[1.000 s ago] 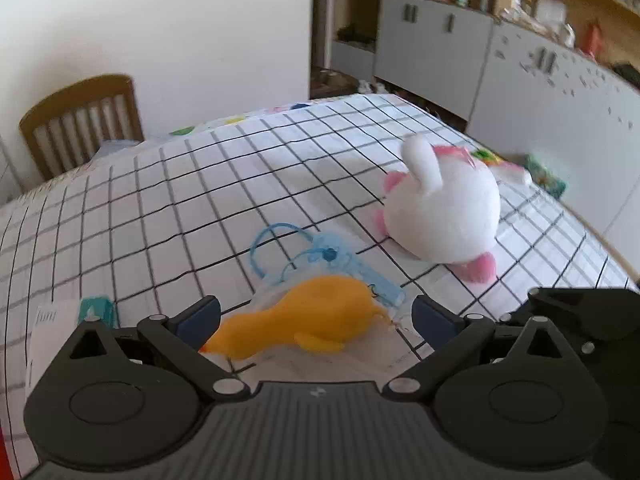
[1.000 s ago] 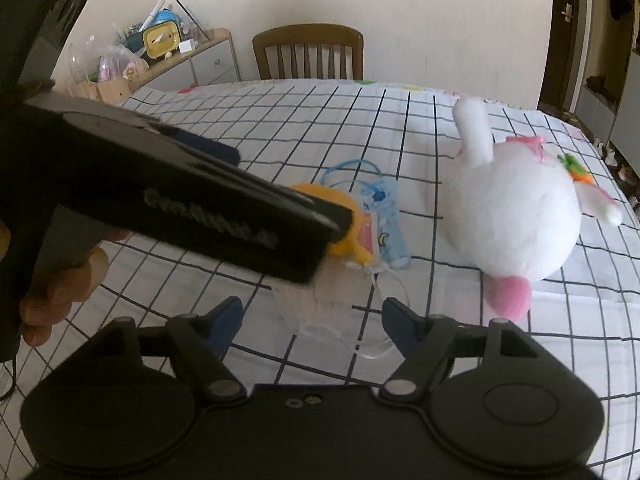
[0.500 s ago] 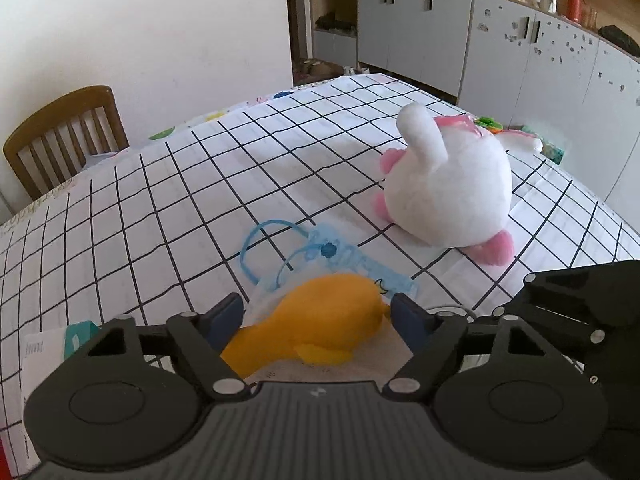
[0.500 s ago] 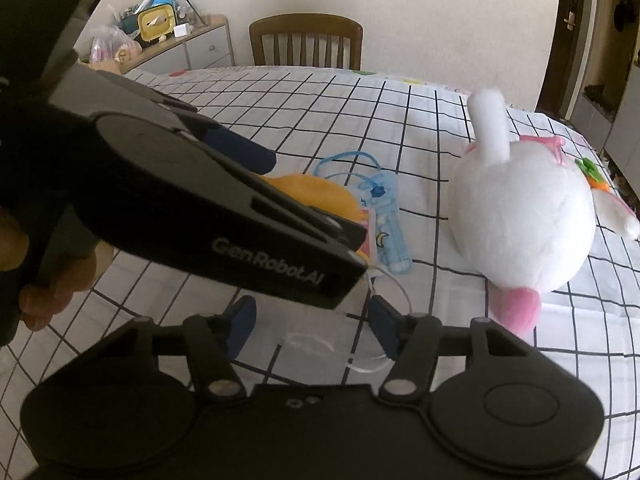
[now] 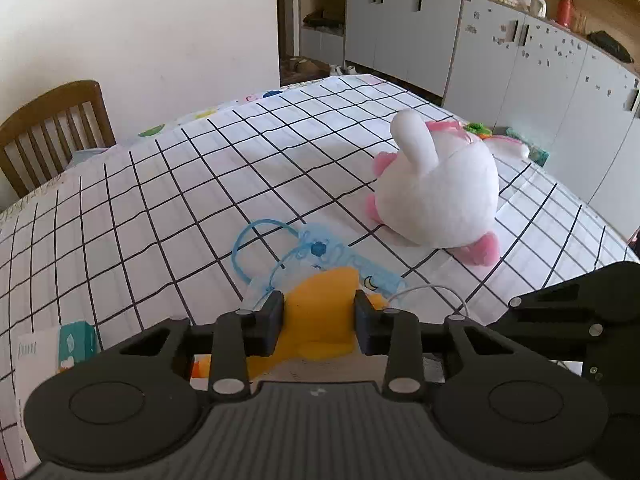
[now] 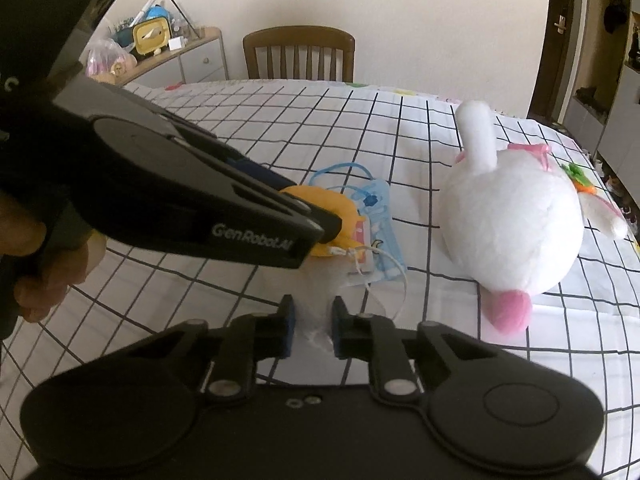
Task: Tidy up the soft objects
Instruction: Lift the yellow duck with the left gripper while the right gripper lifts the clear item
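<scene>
Two hand-held grippers worked one heap of soft things on a grid-patterned tablecloth [image 5: 168,216], all places given relative to the yellow plush toy [image 5: 320,312]. To its left, near the table edge, lay a small teal tissue packet [image 5: 78,342], untouched. The left gripper [image 5: 319,322] straddled the toy itself, its jaws closing with both pads pressed into the yellow fabric, which bulged between them; the grasp probably served to lift the toy clear of what lay around it. Under and behind the toy sat a blue child's face mask [image 6: 378,216] with its ear loop curled on the cloth. Just in front of the toy, the right gripper [image 6: 312,330] was closing on a clear plastic bag [image 6: 316,308], the film bunched between its pads, presumably to hold the bag steady or open while the toy was handled. A white cord loop [image 6: 394,280] trailed beside it. Well to the right of the toy a white and pink plush rabbit [image 5: 438,188] rested on its side, not yet handled.
</scene>
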{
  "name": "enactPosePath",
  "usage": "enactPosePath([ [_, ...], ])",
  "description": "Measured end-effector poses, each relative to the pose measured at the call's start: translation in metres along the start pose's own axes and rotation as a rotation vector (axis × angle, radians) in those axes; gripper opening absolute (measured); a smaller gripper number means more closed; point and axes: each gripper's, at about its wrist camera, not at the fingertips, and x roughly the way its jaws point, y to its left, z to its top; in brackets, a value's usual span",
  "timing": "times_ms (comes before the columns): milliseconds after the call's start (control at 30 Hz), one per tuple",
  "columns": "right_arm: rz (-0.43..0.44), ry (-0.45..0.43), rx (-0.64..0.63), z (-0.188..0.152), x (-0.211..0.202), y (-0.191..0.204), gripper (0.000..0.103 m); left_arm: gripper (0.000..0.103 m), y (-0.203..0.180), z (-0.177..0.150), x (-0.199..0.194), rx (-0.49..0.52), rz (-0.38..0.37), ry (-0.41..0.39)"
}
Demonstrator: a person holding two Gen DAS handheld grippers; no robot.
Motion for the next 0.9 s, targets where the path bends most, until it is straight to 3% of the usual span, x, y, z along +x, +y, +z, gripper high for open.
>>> enactPosePath([
  [467,0.071,-0.116,-0.021,0.004,-0.05,0.003,0.01,0.028,0.013,0.001,-0.047,-0.113,-0.054,-0.058],
  [900,0.152,-0.218,-0.09,0.023,-0.093,0.03,0.009,0.022,0.044,-0.013,-0.111,-0.228,-0.004,-0.14],
])
